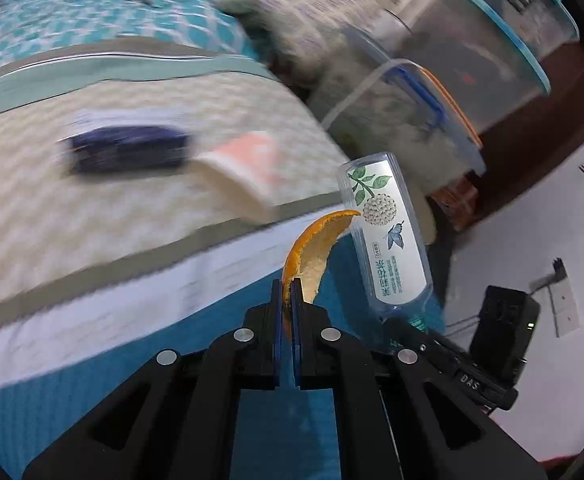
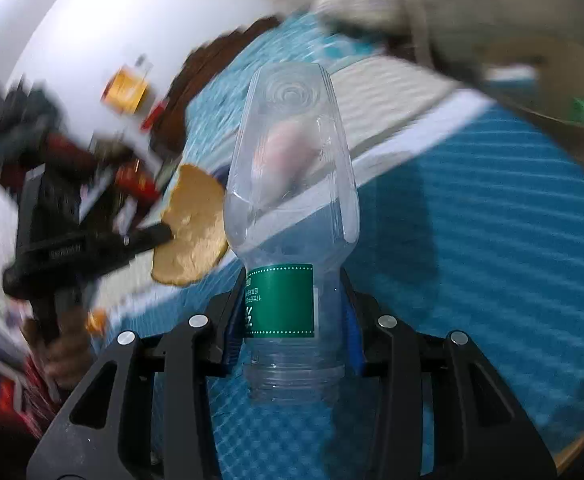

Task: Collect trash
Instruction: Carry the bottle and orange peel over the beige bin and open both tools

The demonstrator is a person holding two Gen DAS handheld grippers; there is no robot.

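Left gripper [image 1: 291, 296]: jaws clamped on orange peel [image 1: 312, 252], peel held in air over bed's [image 1: 132, 216] edge. Right gripper [image 2: 292, 304]: jaws gripping empty plastic bottle [image 2: 292, 184] by its neck end, base pointing away, just beside peel. Dark box [image 1: 128, 154] and pale packet [image 1: 244, 172] lie on bed near edge.

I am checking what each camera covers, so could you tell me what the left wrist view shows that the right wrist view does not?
Only the left wrist view shows the dark blue box and the folded white-and-pink packet lying on the bed, plus stacked clear storage bins.

Only the right wrist view shows a cardboard box with something green inside, and the bottle's uncapped threaded neck.

Both show the orange peel pinched in the left gripper, the plastic bottle clamped in the right gripper, and the teal bedding.
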